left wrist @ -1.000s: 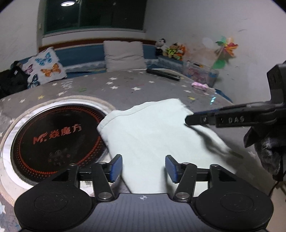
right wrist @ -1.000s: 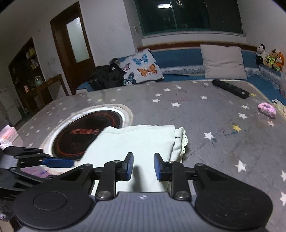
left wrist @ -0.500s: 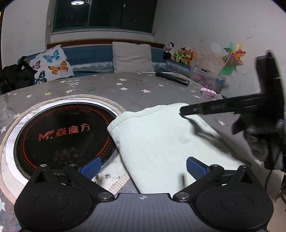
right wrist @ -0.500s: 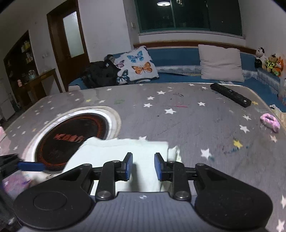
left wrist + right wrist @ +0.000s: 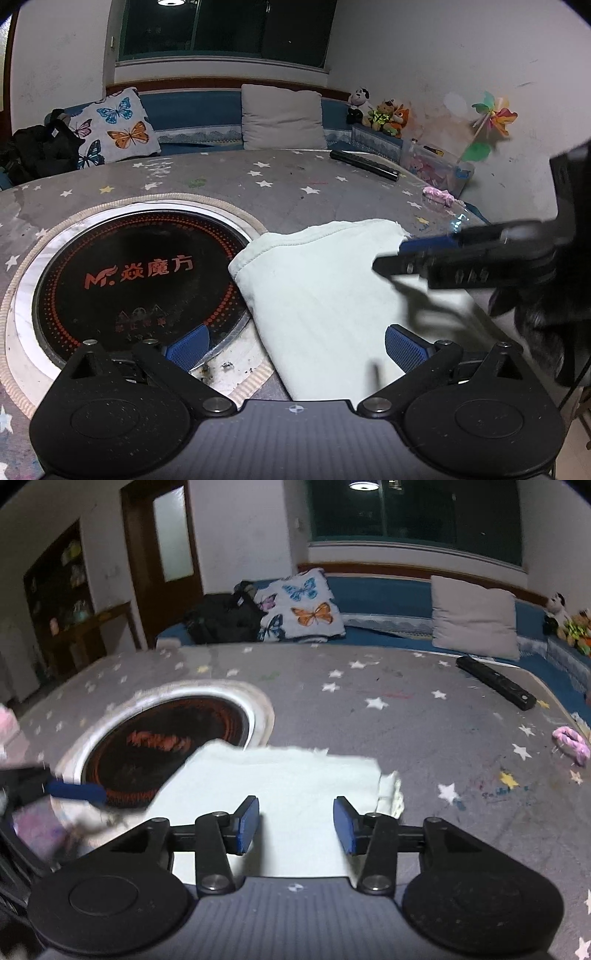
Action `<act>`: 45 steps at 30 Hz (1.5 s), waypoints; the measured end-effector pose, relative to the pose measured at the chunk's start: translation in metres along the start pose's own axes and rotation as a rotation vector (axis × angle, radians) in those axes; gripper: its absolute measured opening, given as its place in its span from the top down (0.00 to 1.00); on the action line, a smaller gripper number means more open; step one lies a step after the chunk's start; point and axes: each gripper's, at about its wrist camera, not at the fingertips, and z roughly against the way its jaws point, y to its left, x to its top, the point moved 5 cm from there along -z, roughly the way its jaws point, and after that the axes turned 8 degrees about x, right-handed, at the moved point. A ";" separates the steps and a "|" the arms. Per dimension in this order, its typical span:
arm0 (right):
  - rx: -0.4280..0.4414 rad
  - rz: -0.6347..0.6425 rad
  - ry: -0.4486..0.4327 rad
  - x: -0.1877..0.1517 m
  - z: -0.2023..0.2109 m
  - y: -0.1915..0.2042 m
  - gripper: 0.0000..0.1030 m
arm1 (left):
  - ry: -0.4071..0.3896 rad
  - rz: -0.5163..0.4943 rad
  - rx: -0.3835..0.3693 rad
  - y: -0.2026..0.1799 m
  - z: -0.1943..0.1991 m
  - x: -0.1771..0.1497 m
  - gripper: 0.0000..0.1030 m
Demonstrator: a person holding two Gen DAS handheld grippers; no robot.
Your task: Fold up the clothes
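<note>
A folded pale mint garment [image 5: 325, 295] lies flat on the grey star-patterned tablecloth, its left edge over the rim of a round black cooktop. My left gripper [image 5: 295, 343] is wide open and empty above the garment's near edge. My right gripper [image 5: 295, 821] is open and empty above the same garment [image 5: 288, 790], and it reaches in from the right in the left wrist view [image 5: 413, 254]. A frilled edge [image 5: 391, 794] sticks out at the fold's right side.
A round black induction cooktop [image 5: 136, 273] with red lettering is set in the table. A black remote [image 5: 495, 681] and a pink hair tie [image 5: 572, 740] lie at the far right. Cushions [image 5: 282, 116] and soft toys [image 5: 384, 112] line the bench behind.
Both grippers opened: the left from half shut to wide open, the right from nearly shut to open. Both have drawn back slightly from the garment, which now lies released.
</note>
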 end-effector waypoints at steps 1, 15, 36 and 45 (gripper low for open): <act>-0.006 0.003 0.009 -0.003 -0.002 0.000 0.56 | -0.003 0.001 0.002 0.000 0.001 0.001 0.00; -0.007 0.072 -0.011 -0.023 0.022 0.019 0.56 | 0.005 0.026 0.074 0.004 -0.015 0.024 0.00; 0.080 -0.010 0.023 -0.084 0.080 0.033 0.47 | 0.120 0.055 0.176 0.006 -0.080 0.039 0.00; 0.099 0.000 0.008 -0.059 0.081 0.026 0.47 | 0.120 0.061 0.172 0.008 -0.078 0.037 0.00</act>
